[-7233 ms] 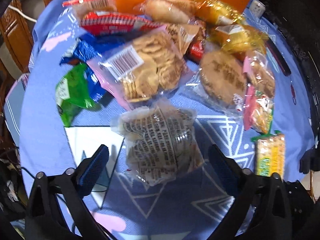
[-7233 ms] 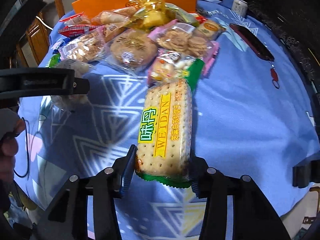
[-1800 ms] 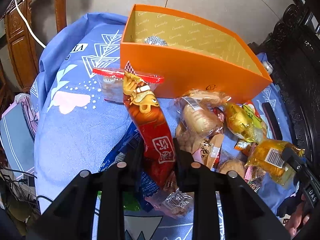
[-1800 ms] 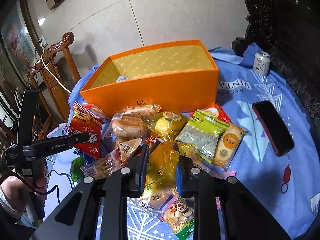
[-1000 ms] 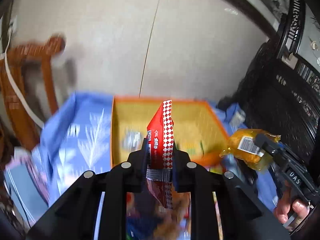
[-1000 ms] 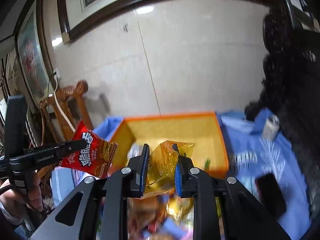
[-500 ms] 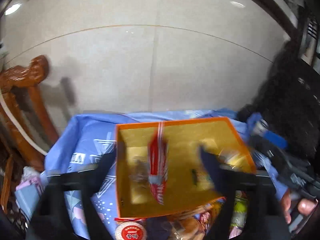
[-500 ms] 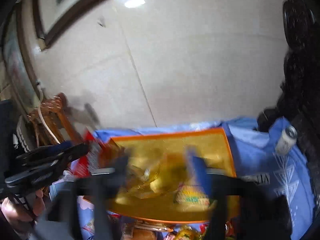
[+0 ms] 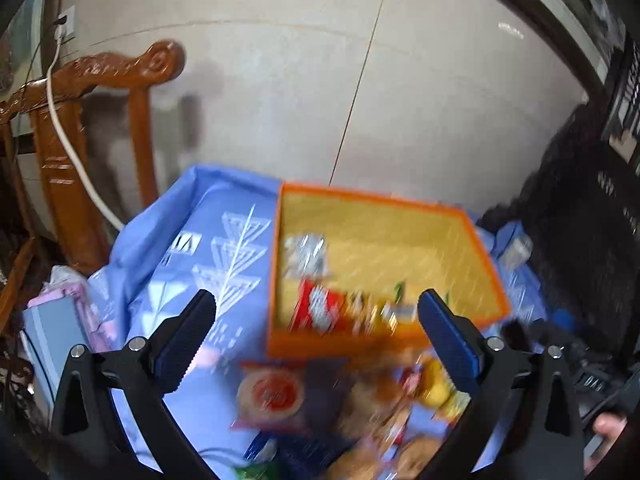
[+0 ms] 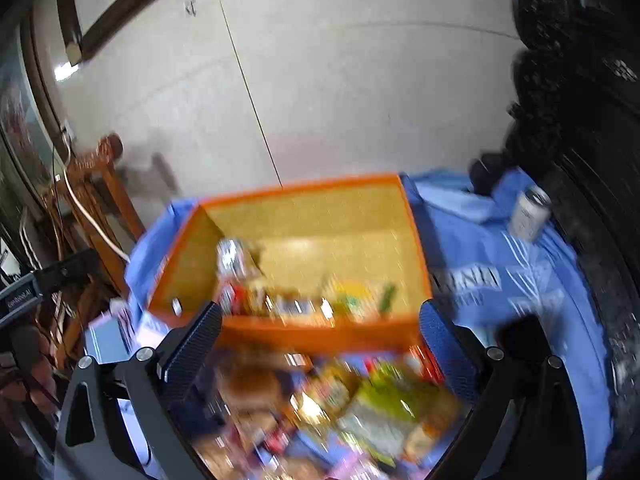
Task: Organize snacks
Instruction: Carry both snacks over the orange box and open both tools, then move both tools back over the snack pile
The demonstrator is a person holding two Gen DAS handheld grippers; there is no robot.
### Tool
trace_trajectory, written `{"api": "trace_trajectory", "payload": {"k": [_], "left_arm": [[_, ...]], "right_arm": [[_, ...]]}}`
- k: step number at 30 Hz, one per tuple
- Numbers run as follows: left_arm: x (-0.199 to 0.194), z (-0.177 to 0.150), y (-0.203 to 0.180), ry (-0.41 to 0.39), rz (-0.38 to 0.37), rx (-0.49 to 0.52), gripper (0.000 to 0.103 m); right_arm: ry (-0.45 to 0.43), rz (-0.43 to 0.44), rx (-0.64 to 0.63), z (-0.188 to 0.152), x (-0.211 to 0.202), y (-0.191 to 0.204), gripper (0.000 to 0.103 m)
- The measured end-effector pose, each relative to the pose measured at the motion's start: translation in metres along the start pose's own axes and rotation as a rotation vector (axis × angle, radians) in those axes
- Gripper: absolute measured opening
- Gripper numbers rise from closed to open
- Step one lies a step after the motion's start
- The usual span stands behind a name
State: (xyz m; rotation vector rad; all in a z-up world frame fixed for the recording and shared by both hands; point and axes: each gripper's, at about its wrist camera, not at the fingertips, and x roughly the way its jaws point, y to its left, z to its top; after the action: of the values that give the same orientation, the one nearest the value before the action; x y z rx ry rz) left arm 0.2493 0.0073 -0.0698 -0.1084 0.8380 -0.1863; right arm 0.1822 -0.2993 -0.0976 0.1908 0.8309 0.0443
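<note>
A blue cloth (image 9: 224,240) covers the desk, with a wooden chair (image 9: 72,128) at its far left. The orange box (image 10: 320,332) sits at the desk's far side; inside lie a red packet (image 9: 316,308), a silver packet (image 9: 306,254) and a yellow packet (image 10: 352,292), all blurred. A heap of snacks (image 10: 340,408) lies on the cloth just in front of the box. A can (image 10: 530,214) stands to the right. The left gripper (image 9: 316,332) and right gripper (image 10: 320,340) hang above the heap, jaws wide apart and empty.
</note>
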Motion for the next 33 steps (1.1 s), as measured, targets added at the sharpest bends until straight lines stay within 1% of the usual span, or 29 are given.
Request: {"api": "trace_trajectory", "payload": {"k": [4,6,8,11,16,18,23,24,26,29,31,32,33], "left_arm": [[-0.009,-0.042,0.011,0.048,0.006,0.000,0.099],[-0.015,-0.064,0.014,0.064,0.008,0.008,0.099],[-0.019,-0.083,0.016,0.080,0.009,0.017,0.099],[-0.023,-0.110,0.015,0.111,0.010,0.030,0.099],[-0.025,-0.136,0.014,0.172,0.012,-0.016,0.099],[-0.029,-0.142,0.013,0.180,0.008,-0.022,0.099],[-0.037,-0.147,0.006,0.178,0.014,0.012,0.099],[-0.037,-0.147,0.006,0.179,0.015,0.017,0.099],[-0.036,-0.148,0.006,0.184,0.021,0.023,0.099],[-0.033,-0.149,0.008,0.202,0.032,0.021,0.099],[-0.031,-0.150,0.010,0.209,0.036,0.018,0.099],[-0.030,-0.150,0.010,0.211,0.037,0.018,0.099],[-0.029,-0.152,0.011,0.211,0.042,0.023,0.099]], "right_arm": [[0.069,0.005,-0.009,-0.050,-0.008,-0.019,0.100],[0.097,0.032,-0.019,-0.073,-0.011,-0.026,0.100],[0.145,0.090,-0.029,-0.098,-0.010,-0.032,0.100],[0.214,0.107,-0.067,-0.125,-0.004,-0.034,0.100],[0.258,0.112,-0.115,-0.144,0.015,-0.037,0.100],[0.271,0.110,-0.150,-0.146,0.024,-0.037,0.100],[0.344,0.078,-0.302,-0.155,0.053,-0.032,0.099],[0.352,0.072,-0.333,-0.156,0.057,-0.032,0.098],[0.342,0.091,-0.354,-0.155,0.060,-0.031,0.098],[0.368,0.102,-0.336,-0.154,0.070,-0.033,0.093],[0.353,0.108,-0.316,-0.154,0.072,-0.034,0.086],[0.352,0.122,-0.298,-0.154,0.071,-0.036,0.068],[0.359,0.131,-0.273,-0.154,0.071,-0.037,0.061]]}}
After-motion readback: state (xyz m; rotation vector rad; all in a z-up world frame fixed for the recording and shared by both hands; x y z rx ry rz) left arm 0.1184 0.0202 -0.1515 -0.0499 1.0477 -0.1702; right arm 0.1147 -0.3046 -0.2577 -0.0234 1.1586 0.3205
